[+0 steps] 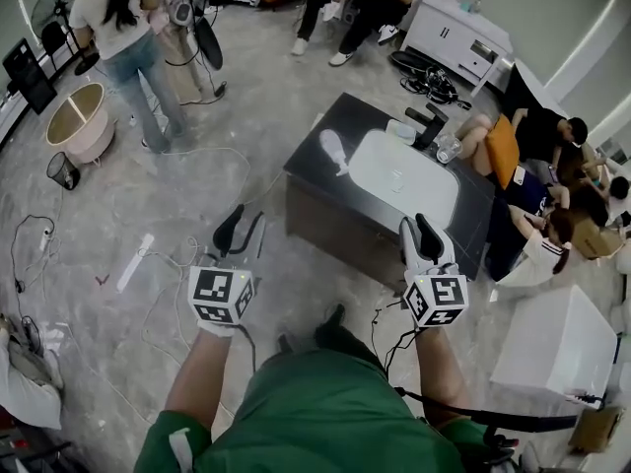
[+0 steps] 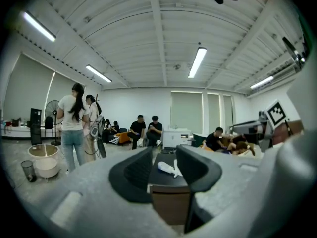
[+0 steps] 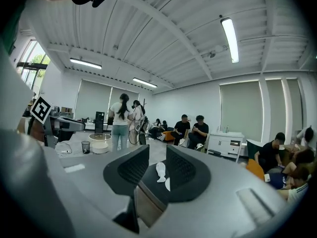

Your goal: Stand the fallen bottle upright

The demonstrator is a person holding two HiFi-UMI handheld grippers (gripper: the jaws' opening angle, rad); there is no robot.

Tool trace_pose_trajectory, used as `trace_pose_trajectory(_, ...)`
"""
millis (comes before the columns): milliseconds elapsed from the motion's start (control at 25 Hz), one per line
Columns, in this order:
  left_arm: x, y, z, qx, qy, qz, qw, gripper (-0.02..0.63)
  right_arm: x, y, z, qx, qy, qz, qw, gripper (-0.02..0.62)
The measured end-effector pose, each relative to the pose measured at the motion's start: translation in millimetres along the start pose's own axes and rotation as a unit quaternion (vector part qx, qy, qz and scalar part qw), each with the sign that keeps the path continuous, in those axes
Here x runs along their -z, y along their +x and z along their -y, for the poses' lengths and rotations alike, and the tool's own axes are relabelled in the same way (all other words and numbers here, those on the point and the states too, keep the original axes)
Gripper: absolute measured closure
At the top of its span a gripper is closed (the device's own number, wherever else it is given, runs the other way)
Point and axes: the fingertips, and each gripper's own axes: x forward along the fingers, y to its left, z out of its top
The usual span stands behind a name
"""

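Observation:
A white bottle (image 1: 335, 152) lies on its side on the dark countertop (image 1: 314, 171), left of the white sink basin (image 1: 404, 178). Both grippers hover over the floor in front of the vanity, well short of it. My left gripper (image 1: 244, 227) is open wide with nothing between its jaws. Through them, in the left gripper view, the bottle (image 2: 167, 168) shows far off beyond the left gripper (image 2: 163, 155). My right gripper (image 1: 421, 233) has a narrow gap and holds nothing. In the right gripper view the bottle (image 3: 160, 171) appears past the right gripper (image 3: 157, 155).
A black faucet (image 1: 429, 126) and a clear glass (image 1: 449, 148) stand at the counter's back. People sit close to its right end (image 1: 552, 227); others stand at the back left (image 1: 128, 37). Cables (image 1: 168, 264) trail on the floor. A white box (image 1: 552, 343) stands at the right.

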Motion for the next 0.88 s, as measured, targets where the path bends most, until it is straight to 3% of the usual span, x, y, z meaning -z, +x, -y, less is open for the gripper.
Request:
trace_pose_trajectory(360, 19, 48, -28, -0.028, 0.001, -0.025, 0.9993, 0.454, 33, 87, 12, -0.043, 0.02, -0.024, 0.999, 0.505)
trace_pose_trajectory(600, 20, 114, -44, -0.054, -0.004, -0.042, 0.9977, 0.454, 39, 169, 39, -0.084, 0.023, -0.038, 0.995, 0.505)
trace_pose_trajectory(880, 44, 191, -52, -0.075, -0.015, -0.081, 0.9938, 0.454, 78, 243, 75, -0.128, 0.029, -0.083, 0.988, 0.505)
